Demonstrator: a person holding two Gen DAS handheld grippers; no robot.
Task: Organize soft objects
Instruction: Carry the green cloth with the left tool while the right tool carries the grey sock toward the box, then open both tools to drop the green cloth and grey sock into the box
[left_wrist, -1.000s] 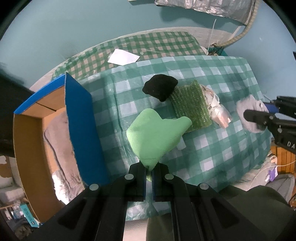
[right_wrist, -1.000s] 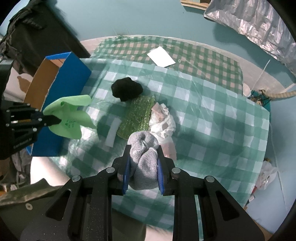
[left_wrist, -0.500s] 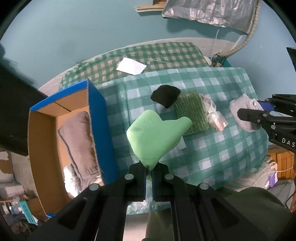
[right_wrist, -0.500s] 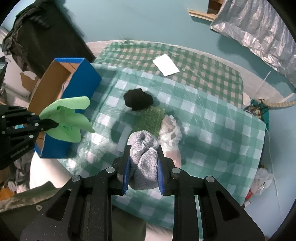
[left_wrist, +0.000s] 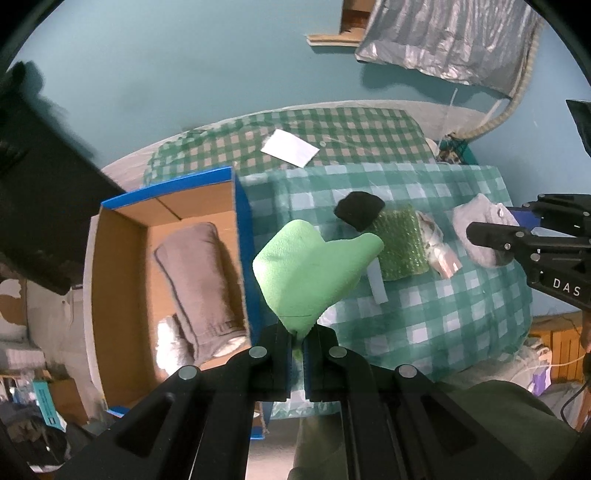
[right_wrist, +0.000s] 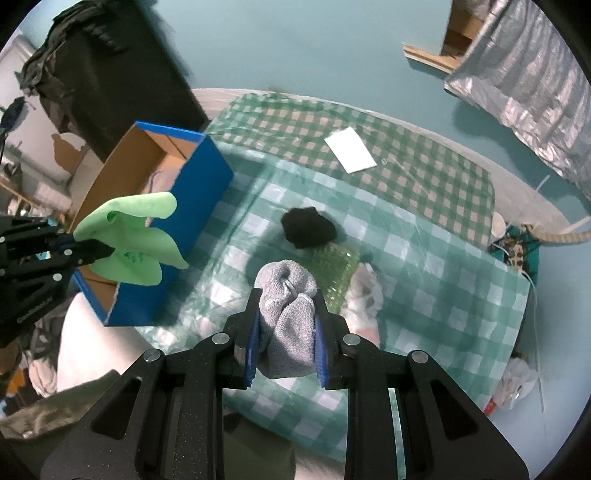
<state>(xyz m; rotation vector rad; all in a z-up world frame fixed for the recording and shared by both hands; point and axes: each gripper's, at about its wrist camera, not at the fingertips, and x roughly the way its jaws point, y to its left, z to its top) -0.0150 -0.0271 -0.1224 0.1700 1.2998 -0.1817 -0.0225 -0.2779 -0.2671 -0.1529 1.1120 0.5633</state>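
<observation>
- Left tool (left_wrist: 298, 341) — jaws pinched tight on the lower edge of a green foam piece (left_wrist: 314, 273), which fans upward from the grip and hangs in the air at about 9 o'clock of the items below, over the near wall of the box.
- Right tool (right_wrist: 284, 332) — jaws set narrow and pressing on a grey knitted cloth (right_wrist: 286, 306), bunched between the blue pads and lifted clear of the checked covering.
- Box (left_wrist: 242, 236): blue outside, brown cardboard inside, open at the top; it stands at 9 o'clock of the surface (left_wrist: 461, 325) and holds a folded grey-brown garment (left_wrist: 199, 284).
- Surface, draped in green-and-white check, carries three loose items near its centre: a black soft lump (left_wrist: 358, 212) at 12 o'clock, a green bubble-textured pad (left_wrist: 402, 247) touching it just below, and a crumpled white-and-pink plastic wrap (left_wrist: 437, 247) at 3 o'clock of the pad.
- A white paper sheet (left_wrist: 290, 147) lies well apart, at 12 o'clock on a darker checked cloth (left_wrist: 369, 129).
</observation>
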